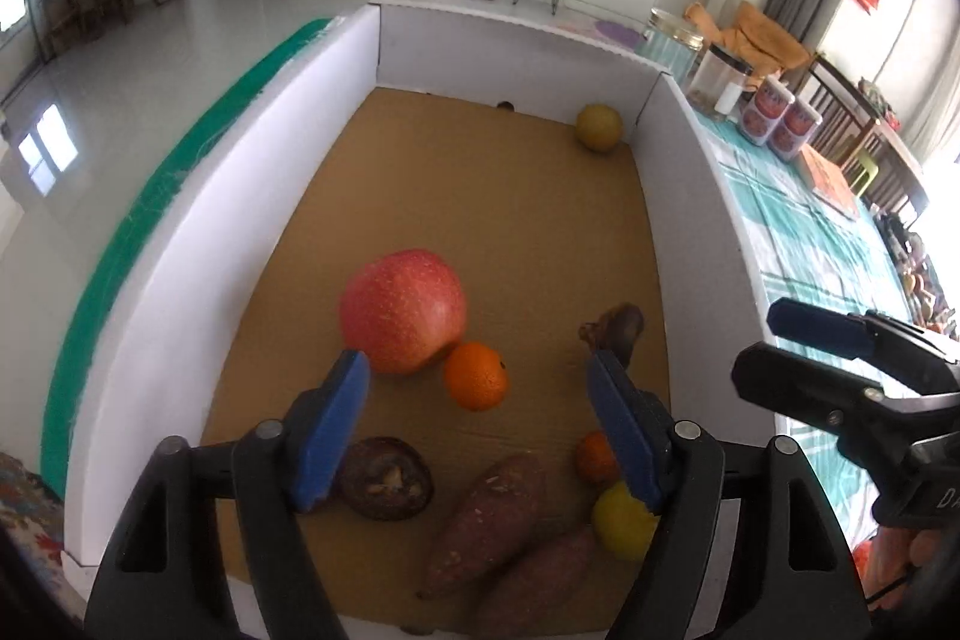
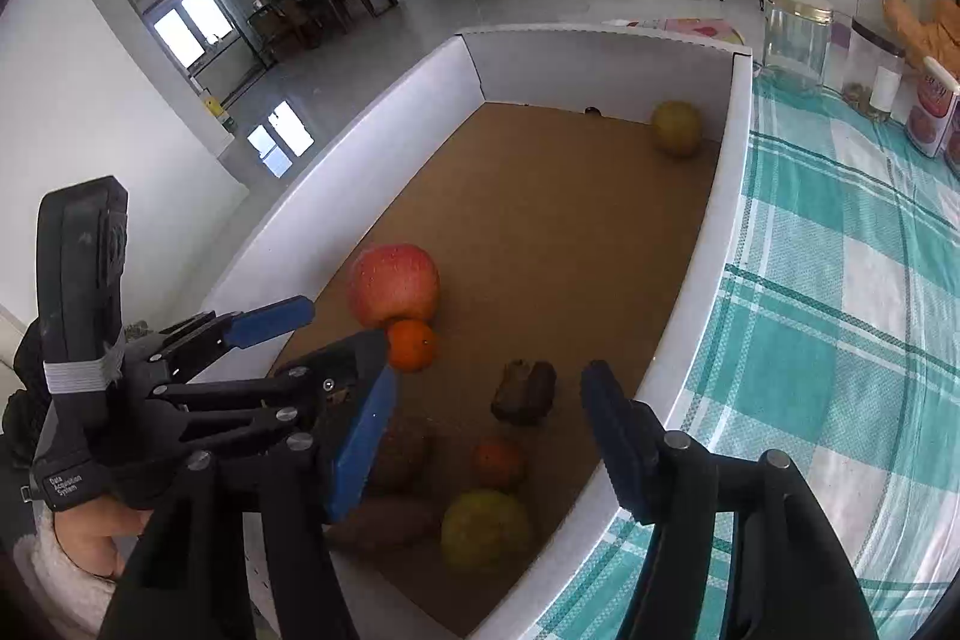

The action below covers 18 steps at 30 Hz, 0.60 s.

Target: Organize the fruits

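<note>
A white-walled box (image 1: 252,244) with a brown floor holds the produce. A red apple (image 1: 403,311) touches a small orange (image 1: 476,376) near the middle. A yellow-green fruit (image 1: 599,128) sits in the far right corner. Near me lie a dark round fruit (image 1: 384,478), two sweet potatoes (image 1: 489,514), a yellow fruit (image 1: 624,520), a second small orange (image 1: 594,457) and a dark shrivelled piece (image 1: 618,328). My left gripper (image 1: 480,394) is open and empty above the orange. My right gripper (image 2: 486,388) is open and empty over the box's near end; it also shows in the left wrist view (image 1: 840,358).
The box (image 2: 714,244) stands on a teal checked tablecloth (image 2: 840,280). Glass jars (image 2: 798,34) and red-labelled cans (image 1: 780,118) stand beyond the box on the right. An orange book (image 1: 831,181) lies on the cloth. The left gripper's body (image 2: 180,388) is at the box's left wall.
</note>
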### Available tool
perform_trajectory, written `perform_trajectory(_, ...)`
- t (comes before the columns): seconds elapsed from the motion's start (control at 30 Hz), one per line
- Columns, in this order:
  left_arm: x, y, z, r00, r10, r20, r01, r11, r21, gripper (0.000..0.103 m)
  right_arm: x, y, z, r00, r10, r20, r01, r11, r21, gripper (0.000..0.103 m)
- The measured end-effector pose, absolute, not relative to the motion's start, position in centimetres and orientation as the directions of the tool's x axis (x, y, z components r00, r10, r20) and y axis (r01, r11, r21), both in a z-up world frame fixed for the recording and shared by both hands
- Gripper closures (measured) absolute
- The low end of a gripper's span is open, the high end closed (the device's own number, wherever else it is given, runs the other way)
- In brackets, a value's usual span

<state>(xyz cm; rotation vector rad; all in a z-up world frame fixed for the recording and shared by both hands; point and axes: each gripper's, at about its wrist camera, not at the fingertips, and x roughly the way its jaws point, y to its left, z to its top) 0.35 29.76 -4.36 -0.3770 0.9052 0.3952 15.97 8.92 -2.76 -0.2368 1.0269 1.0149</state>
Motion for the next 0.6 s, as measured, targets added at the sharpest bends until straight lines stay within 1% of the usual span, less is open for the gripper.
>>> perform_trajectory(0.03, -0.1, 29.5, -3.9, 0.558, 0.2, -0.805, -0.485, 0.866, -0.122, 0.025, 16.0, 8.5, -2.3, 0.147, 0.586, -0.797, -0.783, 0.561, 0.268, 0.031)
perform_trajectory(0.1, -0.8, 28.7, -2.5, 0.57, 0.3, -0.765, -0.507, 0.861, -0.04, 0.023, 15.9, 7.5, -1.1, 0.18, 0.586, -0.79, -0.77, 0.584, 0.257, 0.012)
perform_trajectory(0.13, -1.3, 28.1, -1.8, 0.573, 0.363, -0.735, -0.528, 0.849, 0.008, 0.016, 15.7, 6.9, -0.6, 0.198, 0.591, -0.782, -0.766, 0.591, 0.253, 0.009)
perform_trajectory(0.17, -1.8, 27.5, -1.2, 0.572, 0.422, -0.703, -0.55, 0.833, 0.053, 0.013, 15.6, 6.3, -0.2, 0.214, 0.592, -0.777, -0.761, 0.6, 0.247, 0.003)
perform_trajectory(0.2, -2.2, 26.8, -0.7, 0.567, 0.468, -0.678, -0.567, 0.819, 0.092, 0.013, 15.4, 5.7, 0.0, 0.228, 0.59, -0.774, -0.752, 0.612, 0.245, 0.0)
perform_trajectory(0.27, -2.8, 25.9, 0.1, 0.564, 0.491, -0.664, -0.57, 0.813, 0.117, 0.013, 14.8, 4.5, 0.1, 0.247, 0.573, -0.781, -0.729, 0.641, 0.24, 0.0)
perform_trajectory(0.43, -4.2, 26.3, 0.1, 0.558, 0.44, -0.703, -0.592, 0.805, 0.034, 0.013, 12.7, 2.9, -0.5, 0.251, 0.509, -0.823, -0.697, 0.685, 0.211, 0.0)
perform_trajectory(0.6, -4.6, 26.4, -0.4, 0.492, 0.478, -0.728, -0.628, 0.774, 0.084, 0.013, 10.6, 3.0, -0.9, 0.252, 0.48, -0.84, -0.708, 0.683, 0.178, 0.0)
